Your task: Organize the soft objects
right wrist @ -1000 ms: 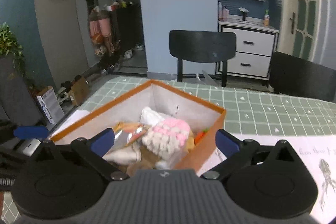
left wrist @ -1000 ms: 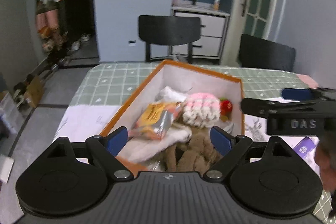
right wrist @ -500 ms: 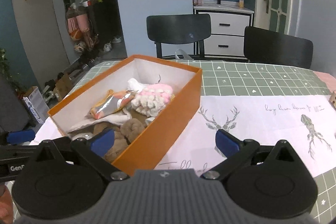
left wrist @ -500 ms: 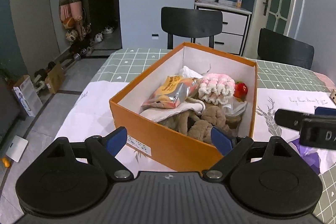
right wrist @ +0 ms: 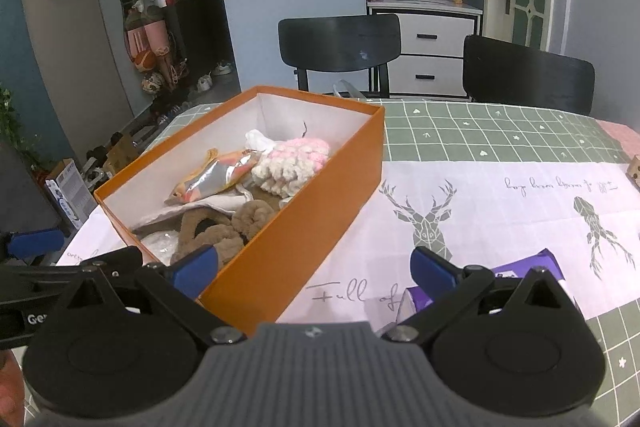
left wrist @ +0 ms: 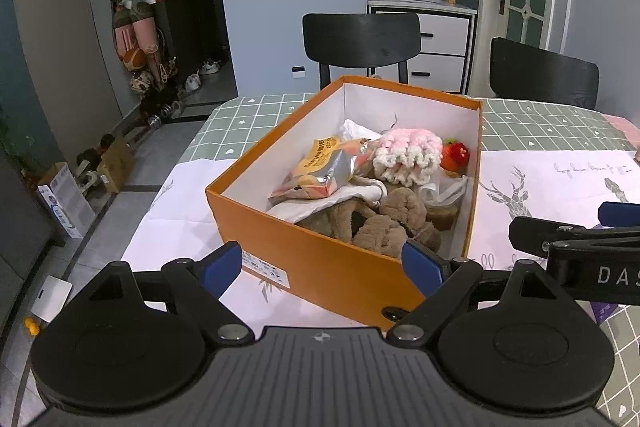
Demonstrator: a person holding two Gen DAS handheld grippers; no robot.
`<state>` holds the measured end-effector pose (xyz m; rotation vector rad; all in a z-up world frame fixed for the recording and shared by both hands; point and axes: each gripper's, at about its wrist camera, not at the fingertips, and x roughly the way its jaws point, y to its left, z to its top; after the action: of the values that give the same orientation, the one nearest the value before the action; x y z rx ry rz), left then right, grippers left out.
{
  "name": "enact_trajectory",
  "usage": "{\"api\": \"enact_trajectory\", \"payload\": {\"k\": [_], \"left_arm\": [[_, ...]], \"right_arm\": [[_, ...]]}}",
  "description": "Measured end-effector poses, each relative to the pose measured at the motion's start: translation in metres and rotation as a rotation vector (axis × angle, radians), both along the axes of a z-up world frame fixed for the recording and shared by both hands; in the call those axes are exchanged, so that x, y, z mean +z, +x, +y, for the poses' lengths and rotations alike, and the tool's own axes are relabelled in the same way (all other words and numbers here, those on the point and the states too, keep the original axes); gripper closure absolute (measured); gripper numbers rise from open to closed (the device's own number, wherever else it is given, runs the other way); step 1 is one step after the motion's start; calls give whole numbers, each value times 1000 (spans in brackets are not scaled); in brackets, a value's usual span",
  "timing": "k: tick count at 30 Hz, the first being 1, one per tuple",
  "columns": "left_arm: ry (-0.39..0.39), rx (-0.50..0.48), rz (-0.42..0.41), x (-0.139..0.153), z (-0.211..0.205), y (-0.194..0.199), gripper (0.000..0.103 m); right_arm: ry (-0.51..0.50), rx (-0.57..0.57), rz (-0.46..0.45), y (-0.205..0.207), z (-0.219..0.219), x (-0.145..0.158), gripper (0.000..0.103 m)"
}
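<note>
Your left hand-held gripper (left wrist: 322,263) has its jaws apart and holds nothing; your right hand-held gripper (right wrist: 314,269) is the same. The orange box (left wrist: 320,267) stands on the desk (right wrist: 500,131) directly ahead of the left one, its long axis running away from you. I judge the left is nearer. Inside I count one brown plush (left wrist: 384,223), one pink-white knitted piece (left wrist: 406,157), one foil packet (left wrist: 324,173), one red toy (left wrist: 456,155). A purple item (right wrist: 516,271) lies just before the right one.
</note>
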<state>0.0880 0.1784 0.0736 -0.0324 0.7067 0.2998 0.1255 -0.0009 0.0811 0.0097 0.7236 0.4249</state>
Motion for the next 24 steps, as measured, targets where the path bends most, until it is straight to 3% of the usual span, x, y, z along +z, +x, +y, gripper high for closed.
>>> {"api": "enact_trajectory", "payload": {"k": [24], "left_arm": [[33,-9,1,5,-5,-5,0]], "right_arm": [[-9,-9,-16,-10,-3,4,3]]}}
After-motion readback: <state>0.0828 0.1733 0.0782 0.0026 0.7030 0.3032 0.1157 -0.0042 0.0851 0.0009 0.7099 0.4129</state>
